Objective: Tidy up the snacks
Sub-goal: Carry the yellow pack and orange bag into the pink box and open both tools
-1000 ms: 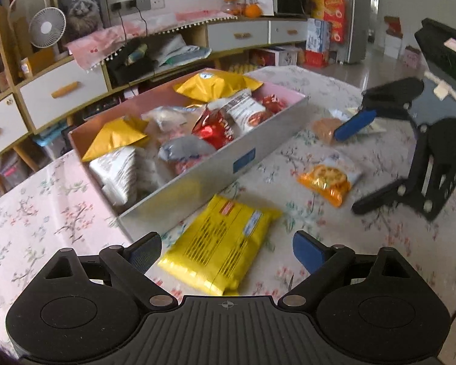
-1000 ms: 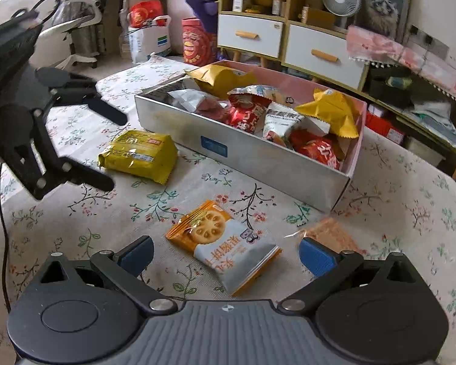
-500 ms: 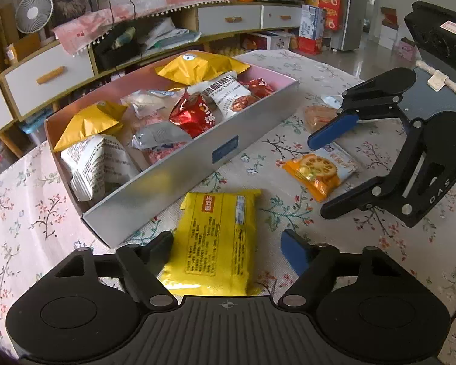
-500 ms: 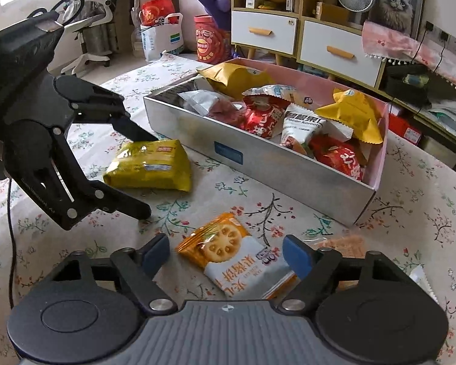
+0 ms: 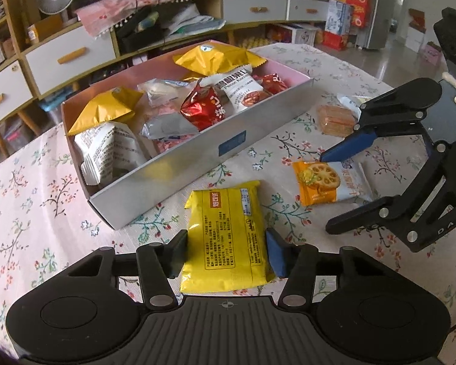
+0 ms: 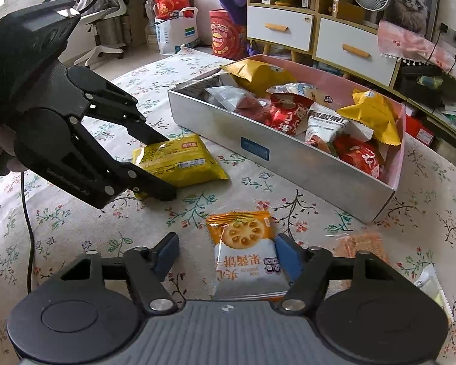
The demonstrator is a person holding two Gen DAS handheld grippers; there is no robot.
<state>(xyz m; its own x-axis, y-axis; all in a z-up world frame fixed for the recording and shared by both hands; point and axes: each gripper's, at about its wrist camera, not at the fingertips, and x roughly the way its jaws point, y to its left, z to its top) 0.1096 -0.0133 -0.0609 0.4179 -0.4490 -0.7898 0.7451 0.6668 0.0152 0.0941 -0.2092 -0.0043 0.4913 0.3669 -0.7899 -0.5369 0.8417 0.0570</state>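
Left wrist view: your left gripper [image 5: 226, 254] sits low over the yellow pack [image 5: 226, 237], which lies flat on the table [image 5: 30, 182] just in front of the box [image 5: 197, 164]. The jaws are closing with the pack between them. Both pads look like they are right at its sides, but I cannot tell if they squeeze it yet. Your right gripper [image 5: 331, 194] shows here too, with its fingers on each side of the cookie pack [image 5: 328, 182].

Right wrist view: the cookie pack [image 6: 246, 255] lies on the table [image 6: 76, 228] between the fingers of your right gripper [image 6: 228, 254]. These jaws are closing too. One pad touches the pack's side, but the other pad is still apart from it, so it is not held yet. The box [image 6: 288, 158] is near, already full of snacks. A clear pack [image 6: 361, 245] lies loose beside the cookie pack.

I think you are at the grab step for both packs. Next, finish the squeeze, lift each pack over the box wall, and drop it in a free spot.
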